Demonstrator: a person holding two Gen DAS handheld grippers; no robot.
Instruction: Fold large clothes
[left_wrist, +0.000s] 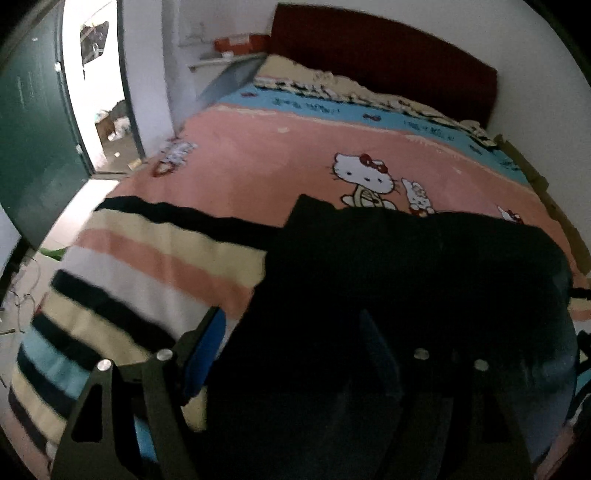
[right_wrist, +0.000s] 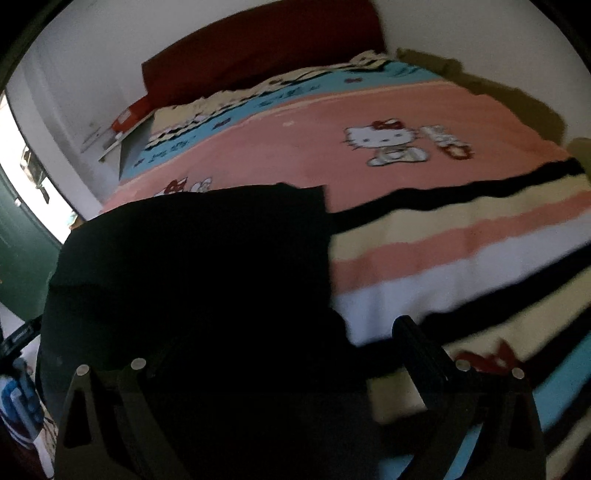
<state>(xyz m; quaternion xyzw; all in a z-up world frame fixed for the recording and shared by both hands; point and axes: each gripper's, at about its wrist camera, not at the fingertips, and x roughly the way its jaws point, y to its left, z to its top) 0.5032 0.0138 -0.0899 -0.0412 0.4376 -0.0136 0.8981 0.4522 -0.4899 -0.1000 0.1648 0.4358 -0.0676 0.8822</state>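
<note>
Black folded garment (left_wrist: 406, 280) lies on the near striped pink blanket (left_wrist: 155, 258); left gripper (left_wrist: 291, 332) and right gripper (right_wrist: 280, 343) both spread, gripping nothing.

- Your left claw (left_wrist: 291, 332) points steeply downward, its two fingers spread wide apart; the pads press on nothing.
- Its left finger (left_wrist: 207, 343) shows a blue pad face; the right finger (left_wrist: 376, 347) is dim and hard to make out against the dark behind it.
- Your right claw (right_wrist: 280, 343) tilts down at the same steep angle, jaws standing wide.
- Its right finger (right_wrist: 417, 347) is plainly seen; the left one is lost in darkness.
</note>
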